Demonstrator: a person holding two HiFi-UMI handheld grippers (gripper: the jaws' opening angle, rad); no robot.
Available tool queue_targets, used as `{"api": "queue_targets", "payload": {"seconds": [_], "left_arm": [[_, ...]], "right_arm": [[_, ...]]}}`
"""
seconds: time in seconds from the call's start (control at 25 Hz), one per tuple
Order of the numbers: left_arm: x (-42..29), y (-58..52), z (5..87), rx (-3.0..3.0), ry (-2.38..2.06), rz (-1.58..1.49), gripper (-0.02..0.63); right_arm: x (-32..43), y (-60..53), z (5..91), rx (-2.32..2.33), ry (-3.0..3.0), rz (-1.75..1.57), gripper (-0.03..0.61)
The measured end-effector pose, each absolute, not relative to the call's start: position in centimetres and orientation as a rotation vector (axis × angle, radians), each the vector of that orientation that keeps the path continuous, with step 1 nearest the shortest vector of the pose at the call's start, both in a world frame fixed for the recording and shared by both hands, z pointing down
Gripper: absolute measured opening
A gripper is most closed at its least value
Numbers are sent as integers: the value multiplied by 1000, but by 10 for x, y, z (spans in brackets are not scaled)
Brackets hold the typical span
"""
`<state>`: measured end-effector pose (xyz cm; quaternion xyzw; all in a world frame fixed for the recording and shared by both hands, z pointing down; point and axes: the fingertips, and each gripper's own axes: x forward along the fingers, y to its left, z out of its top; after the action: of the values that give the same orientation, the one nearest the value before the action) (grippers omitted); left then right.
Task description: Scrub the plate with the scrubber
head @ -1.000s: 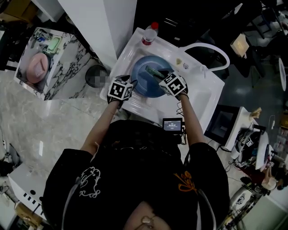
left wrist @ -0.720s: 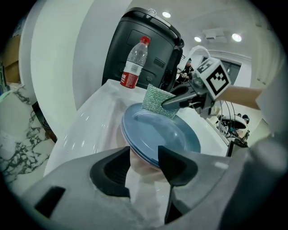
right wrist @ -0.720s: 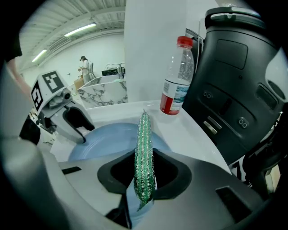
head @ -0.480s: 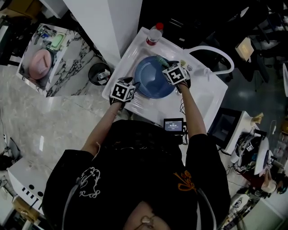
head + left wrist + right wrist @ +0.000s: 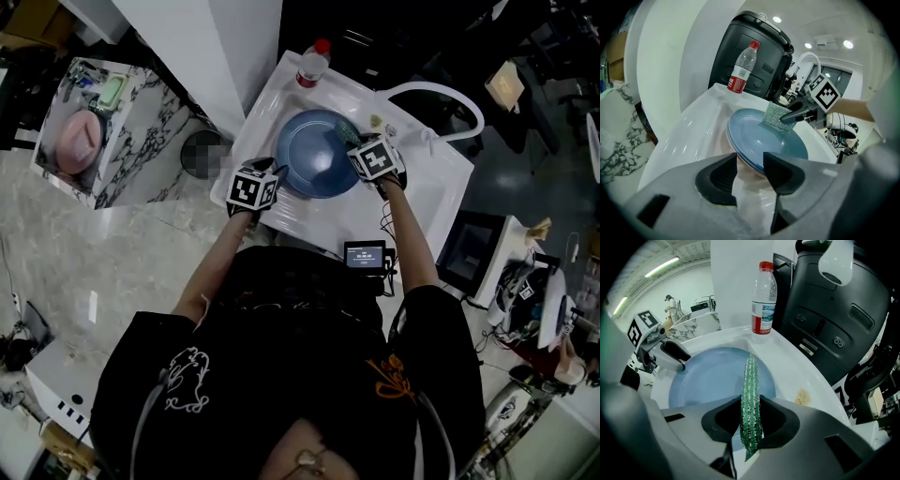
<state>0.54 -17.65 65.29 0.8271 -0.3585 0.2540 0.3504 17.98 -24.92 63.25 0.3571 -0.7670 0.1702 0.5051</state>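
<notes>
A blue plate (image 5: 314, 159) lies in the white sink (image 5: 412, 202). My right gripper (image 5: 356, 142) is shut on a sparkly green scrubber (image 5: 751, 394), which stands on edge over the plate's (image 5: 708, 376) far right part. In the left gripper view the scrubber (image 5: 779, 117) rests against the plate's (image 5: 764, 140) far side. My left gripper (image 5: 751, 165) stands at the plate's near left rim, which sits in the gap between the jaws. Those jaws have just been closing a little. A clear gap shows and the pads do not press on the rim.
A water bottle (image 5: 312, 64) with a red cap stands at the sink's far edge. A white hose (image 5: 441, 94) loops at the back right. A small screen device (image 5: 365, 253) sits at the sink's front. A marbled cabinet (image 5: 94, 131) stands to the left.
My right gripper has carried the scrubber from the plate's middle toward its far right rim. The left gripper has stayed at the near left rim.
</notes>
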Motion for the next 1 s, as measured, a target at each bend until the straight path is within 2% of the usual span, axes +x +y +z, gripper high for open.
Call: {"api": "queue_targets", "payload": {"seconds": [0.28, 1.0], "left_arm": [[6, -178, 652, 2150, -924, 661, 187], [9, -185, 653, 2162, -921, 659, 176]], "right_arm": [[167, -209, 629, 747, -1854, 457, 91], [77, -132, 628, 476, -2031, 513, 91]]}}
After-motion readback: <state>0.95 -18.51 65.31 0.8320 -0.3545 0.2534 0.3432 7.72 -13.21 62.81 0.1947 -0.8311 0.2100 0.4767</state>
